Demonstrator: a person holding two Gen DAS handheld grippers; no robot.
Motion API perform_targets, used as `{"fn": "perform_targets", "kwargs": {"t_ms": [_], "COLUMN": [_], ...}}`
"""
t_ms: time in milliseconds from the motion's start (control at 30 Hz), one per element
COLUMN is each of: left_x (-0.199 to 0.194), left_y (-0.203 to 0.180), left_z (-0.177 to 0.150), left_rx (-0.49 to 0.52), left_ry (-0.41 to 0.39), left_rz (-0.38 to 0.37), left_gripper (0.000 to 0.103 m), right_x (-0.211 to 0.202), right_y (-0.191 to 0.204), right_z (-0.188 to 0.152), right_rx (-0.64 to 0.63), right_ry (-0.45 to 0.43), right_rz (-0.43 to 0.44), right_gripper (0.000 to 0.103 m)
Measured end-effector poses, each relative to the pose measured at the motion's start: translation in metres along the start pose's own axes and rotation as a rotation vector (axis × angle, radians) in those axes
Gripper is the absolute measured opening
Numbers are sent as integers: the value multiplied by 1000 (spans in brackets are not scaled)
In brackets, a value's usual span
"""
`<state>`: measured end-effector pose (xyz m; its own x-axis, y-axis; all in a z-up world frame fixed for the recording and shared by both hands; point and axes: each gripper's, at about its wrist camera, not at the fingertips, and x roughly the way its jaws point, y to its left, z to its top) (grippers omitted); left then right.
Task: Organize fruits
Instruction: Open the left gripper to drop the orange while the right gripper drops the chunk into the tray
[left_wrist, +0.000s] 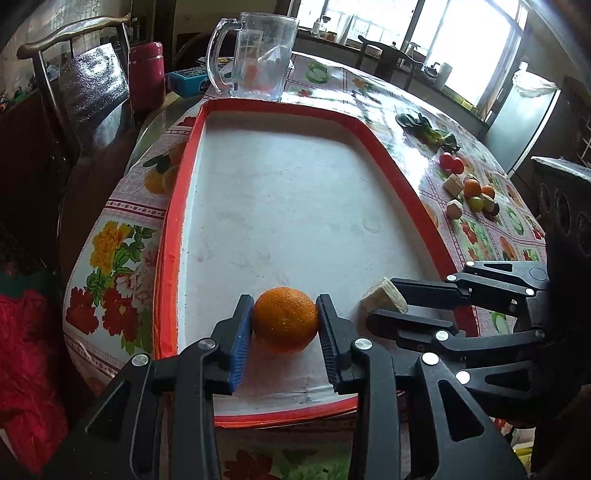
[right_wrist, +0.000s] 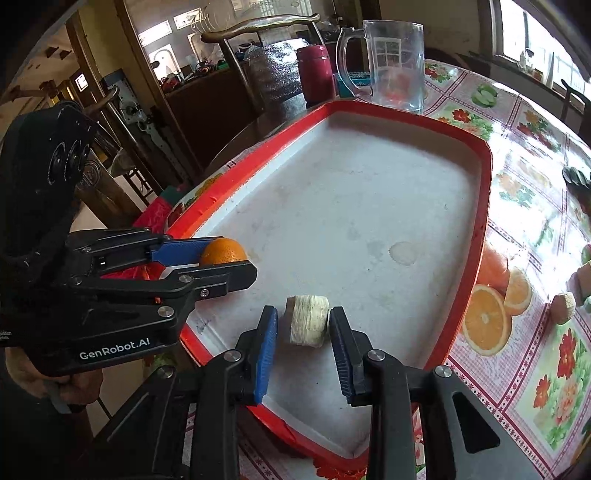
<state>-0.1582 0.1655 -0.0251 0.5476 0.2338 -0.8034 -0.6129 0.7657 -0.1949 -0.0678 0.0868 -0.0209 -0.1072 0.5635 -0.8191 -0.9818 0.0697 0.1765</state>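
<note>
A white tray with a red rim (left_wrist: 177, 206) (right_wrist: 484, 206) lies on the flowered tablecloth. My left gripper (left_wrist: 285, 318) (right_wrist: 229, 254) is shut on an orange (left_wrist: 285, 319) (right_wrist: 223, 251), which rests on the tray floor near its front edge. My right gripper (right_wrist: 303, 325) (left_wrist: 384, 301) is open around a pale beige fruit chunk (right_wrist: 308, 319) (left_wrist: 384, 295) that lies on the tray; its left pad stands apart from it, its right pad is close or touching.
A heap of small fruits (left_wrist: 471, 194) with red tomatoes (left_wrist: 451, 161) and leafy greens (left_wrist: 428, 129) lies on the table right of the tray. A glass mug (left_wrist: 258, 55) (right_wrist: 391, 61), a red flask (left_wrist: 146, 75) and a chair (left_wrist: 85, 85) stand beyond the tray's far end.
</note>
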Motion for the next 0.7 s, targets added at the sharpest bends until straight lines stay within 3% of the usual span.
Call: {"fn": "perform_targets", "kwargs": {"t_ms": [67, 167, 400, 700], "left_x": [-1, -4, -15, -20], "left_y": [-1, -4, -18, -69], "left_z": [-1, -2, 3, 16], "left_rx": [3, 12, 35, 106], "left_ry": [4, -4, -37, -64], "left_rz": [14, 31, 16, -53], "left_gripper": [35, 54, 55, 55], "right_x": [-8, -25, -66, -108], "right_y": [-1, -4, -32, -98], "right_z": [-1, -5, -24, -65], "right_rx": [5, 10, 77, 250], "right_ry": [-15, -51, -126, -178], "right_rz": [4, 6, -43, -133], "right_gripper": [32, 34, 38, 41]}}
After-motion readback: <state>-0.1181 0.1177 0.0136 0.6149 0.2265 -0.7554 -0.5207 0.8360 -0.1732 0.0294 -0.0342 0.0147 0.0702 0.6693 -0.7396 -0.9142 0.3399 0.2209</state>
